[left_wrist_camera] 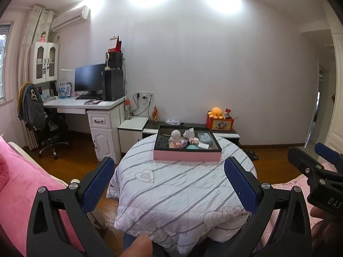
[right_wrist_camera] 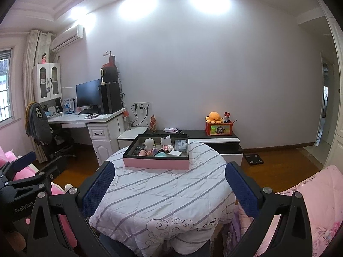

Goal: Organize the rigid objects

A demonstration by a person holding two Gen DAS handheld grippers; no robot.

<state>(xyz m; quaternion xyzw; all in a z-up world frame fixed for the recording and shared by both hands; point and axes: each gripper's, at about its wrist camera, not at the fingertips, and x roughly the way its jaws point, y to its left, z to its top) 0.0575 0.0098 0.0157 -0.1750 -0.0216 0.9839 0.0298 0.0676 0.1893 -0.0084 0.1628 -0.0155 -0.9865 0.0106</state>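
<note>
A pink box with a black inside point(left_wrist_camera: 187, 156) point(right_wrist_camera: 156, 164) sits at the far side of a round table covered with a striped white quilt point(left_wrist_camera: 171, 192) point(right_wrist_camera: 158, 194). It holds several small items: a white ball-shaped figure point(left_wrist_camera: 176, 134) point(right_wrist_camera: 149, 142), a black remote point(left_wrist_camera: 162, 142) point(right_wrist_camera: 137, 150), a white cat-like figure point(left_wrist_camera: 188, 133), a clear case point(left_wrist_camera: 204, 138) point(right_wrist_camera: 181, 145), a white block point(left_wrist_camera: 203, 145) and a teal round thing point(right_wrist_camera: 160, 154). My left gripper point(left_wrist_camera: 169, 182) is open and empty, well short of the box. My right gripper point(right_wrist_camera: 170, 184) is open and empty too.
A low black-and-white cabinet point(right_wrist_camera: 214, 141) behind the table carries a red box with an orange plush octopus point(right_wrist_camera: 214, 116). A white desk with monitor point(left_wrist_camera: 90, 79) and an office chair point(left_wrist_camera: 42, 120) stand at left. Pink bedding point(left_wrist_camera: 19, 182) point(right_wrist_camera: 317, 203) flanks the table.
</note>
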